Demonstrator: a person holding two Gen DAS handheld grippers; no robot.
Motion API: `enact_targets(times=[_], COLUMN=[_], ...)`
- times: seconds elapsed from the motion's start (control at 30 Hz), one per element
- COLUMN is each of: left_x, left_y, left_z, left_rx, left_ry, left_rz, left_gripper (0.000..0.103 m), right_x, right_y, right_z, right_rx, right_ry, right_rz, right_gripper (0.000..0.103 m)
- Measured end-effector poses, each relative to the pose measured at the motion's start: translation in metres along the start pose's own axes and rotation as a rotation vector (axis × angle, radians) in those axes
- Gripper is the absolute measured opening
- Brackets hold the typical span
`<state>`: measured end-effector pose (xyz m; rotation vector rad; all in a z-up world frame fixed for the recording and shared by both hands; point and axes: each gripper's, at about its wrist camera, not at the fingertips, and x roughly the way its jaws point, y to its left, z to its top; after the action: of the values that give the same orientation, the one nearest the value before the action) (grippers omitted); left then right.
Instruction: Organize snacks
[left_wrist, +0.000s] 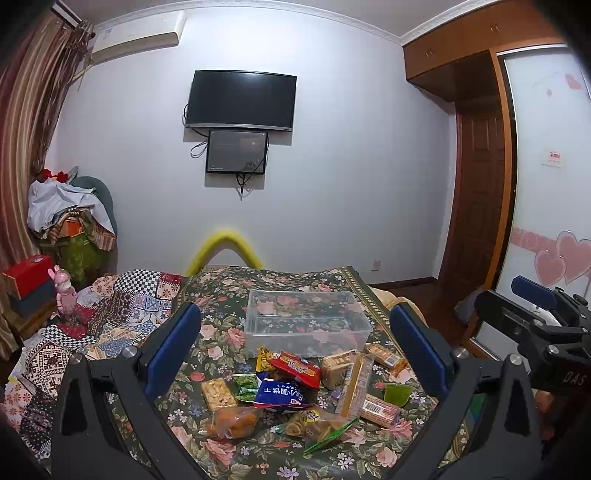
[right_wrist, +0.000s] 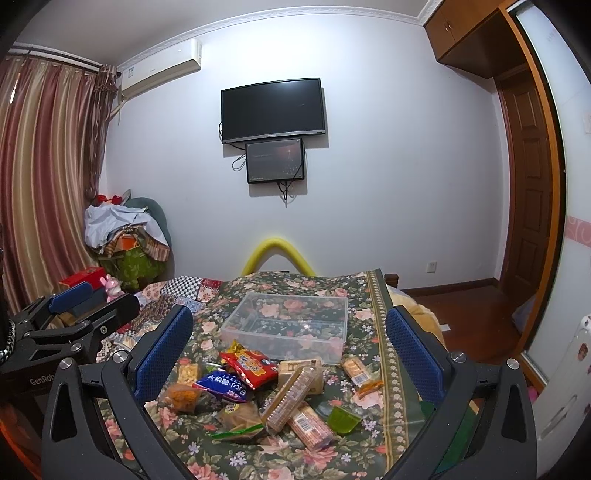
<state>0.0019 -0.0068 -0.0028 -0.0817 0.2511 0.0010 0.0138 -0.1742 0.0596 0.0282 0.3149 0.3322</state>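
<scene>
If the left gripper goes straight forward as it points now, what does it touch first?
Probably the snack pile: the left gripper aims over the red packet, with the clear box just behind. Depth is unclear.

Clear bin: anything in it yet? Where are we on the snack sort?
Done: nothing. The clear bin shows only the floral cloth through its base.
In hand: nothing. The left gripper and right gripper both have jaws wide open, holding nothing above the pile.
Left: the whole pile, including the red packet, blue packet, barcode cracker pack and green jelly cup, lies loose on the near side of the bin.
</scene>
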Motion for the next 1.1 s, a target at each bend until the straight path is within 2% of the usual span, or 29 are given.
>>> enact_targets(times=[1.1], left_x=[0.0011], left_y=[-0.0018], left_z=[-0.0024], left_rx=[0.002], left_ry=[0.008], left_rz=[-0.003], left_gripper=[0.103], right_x=[0.0052], right_y=[-0.001], right_z=[-0.0064], right_rx=[-0.001], right_ry=[0.027], right_rz=[0.0], right_gripper=[0.103])
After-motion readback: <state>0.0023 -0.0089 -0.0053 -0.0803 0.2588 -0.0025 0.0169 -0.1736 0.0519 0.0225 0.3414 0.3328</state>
